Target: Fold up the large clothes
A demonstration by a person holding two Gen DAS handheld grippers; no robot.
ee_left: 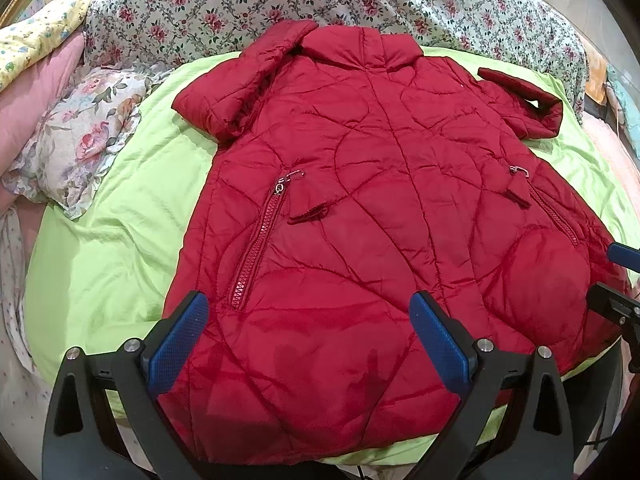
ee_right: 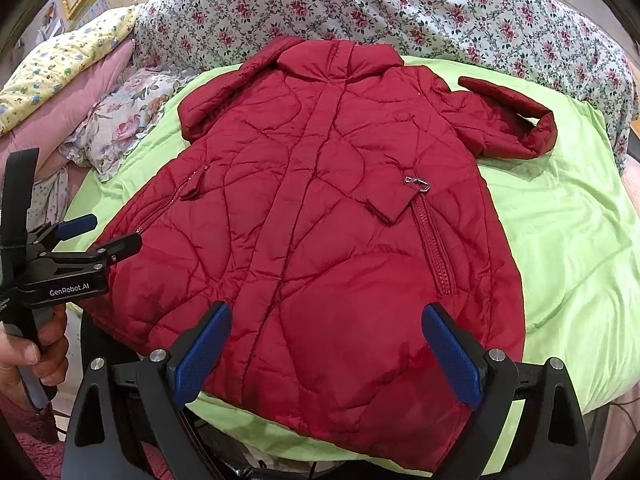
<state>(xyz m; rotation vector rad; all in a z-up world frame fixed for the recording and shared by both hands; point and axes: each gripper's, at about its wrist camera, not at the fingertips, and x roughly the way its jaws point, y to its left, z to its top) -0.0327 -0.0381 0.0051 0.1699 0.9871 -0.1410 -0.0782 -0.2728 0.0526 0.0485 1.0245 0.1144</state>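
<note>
**Left wrist view: red coat flat on the bed, both grippers wide and empty**

Left wrist view shows the coat (ee_left: pixel 360 200) spread front-up on a green sheet (ee_left: pixel 120 240), collar far, hem near, both sleeves folded beside the shoulders. The left gripper (ee_left: pixel 308 340) hangs over the hem with its jaws spread wide, holding nothing. In the right wrist view the right gripper (ee_right: pixel 326 350) stands likewise wide and empty above the hem. A flowered quilt (ee_right: pixel 400 12) lies behind the collar, and pillows (ee_left: pixel 72 136) sit left.

Red coat (ee_right: pixel 320 208) flat beneath wide-open right tongs (ee_right: pixel 326 356).
</note>
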